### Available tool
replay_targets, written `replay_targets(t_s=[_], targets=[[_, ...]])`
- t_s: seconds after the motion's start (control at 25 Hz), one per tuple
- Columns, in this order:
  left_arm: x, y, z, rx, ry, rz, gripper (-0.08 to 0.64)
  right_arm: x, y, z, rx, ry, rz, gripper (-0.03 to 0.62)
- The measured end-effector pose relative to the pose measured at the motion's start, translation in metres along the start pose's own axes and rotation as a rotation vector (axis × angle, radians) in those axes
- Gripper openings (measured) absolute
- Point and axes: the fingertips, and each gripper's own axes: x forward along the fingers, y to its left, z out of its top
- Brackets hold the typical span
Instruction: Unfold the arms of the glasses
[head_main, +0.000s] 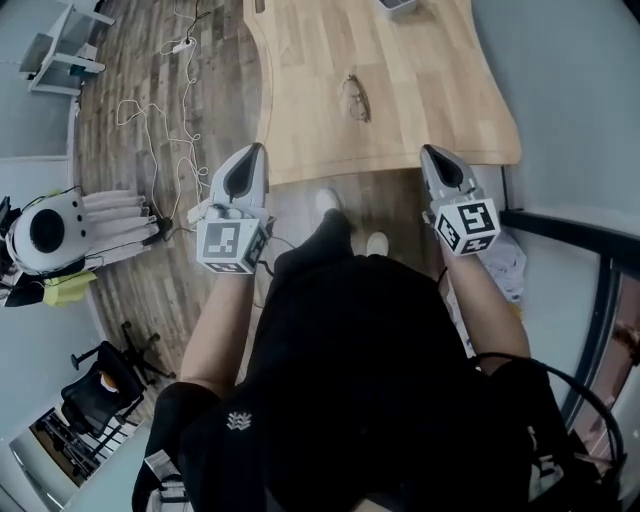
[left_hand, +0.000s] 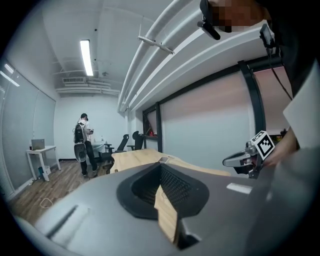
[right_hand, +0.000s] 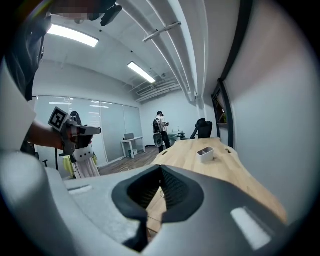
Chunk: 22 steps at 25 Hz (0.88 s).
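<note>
Glasses (head_main: 354, 98) on wooden table (head_main: 430, 100), white tray (right_hand: 205, 154) beyond — left gripper (head_main: 257, 150), right gripper (head_main: 429, 151), fingers pressed together, empty

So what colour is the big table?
The table is a light, pale wood colour with faint grain. It shows best in the head view.

Clear run over the table (head_main: 420, 90) to the glasses (head_main: 355, 98)
The tabletop is lying mostly bare: the glasses are sitting alone near its middle, and a small box (head_main: 398, 5) is standing at the far edge, well apart from them. The left gripper (head_main: 258, 150) and right gripper (head_main: 428, 150), jaws together, are hovering just short of the near edge, facing free wood. A wall (head_main: 560, 80) is crowding the table's right side; cables (head_main: 150, 125) are trailing over the floor (head_main: 215, 90) at left.
</note>
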Motion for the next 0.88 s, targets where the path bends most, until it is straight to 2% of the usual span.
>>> replay_targets(t_s=[0.24,0.56,0.68,0.88], targets=[[0.055,0.041,-0.014,-0.02,0.012,-0.06,-0.002,0.06,-0.003,0.008,-0.016,0.07,-0.025,0.0],[0.127,0.09,-0.005,0.053,-0.016,-0.189,-0.002,0.141,-0.012,0.017,0.007,0.147,-0.093,0.0],[0.147,0.1,-0.009,0.085,-0.015,-0.252,-0.002,0.166,-0.014,0.022,0.017,0.147,-0.127,0.0],[0.173,0.111,-0.026,0.078,0.003,-0.303,-0.002,0.204,-0.015,0.017,-0.009,0.208,-0.139,0.0]])
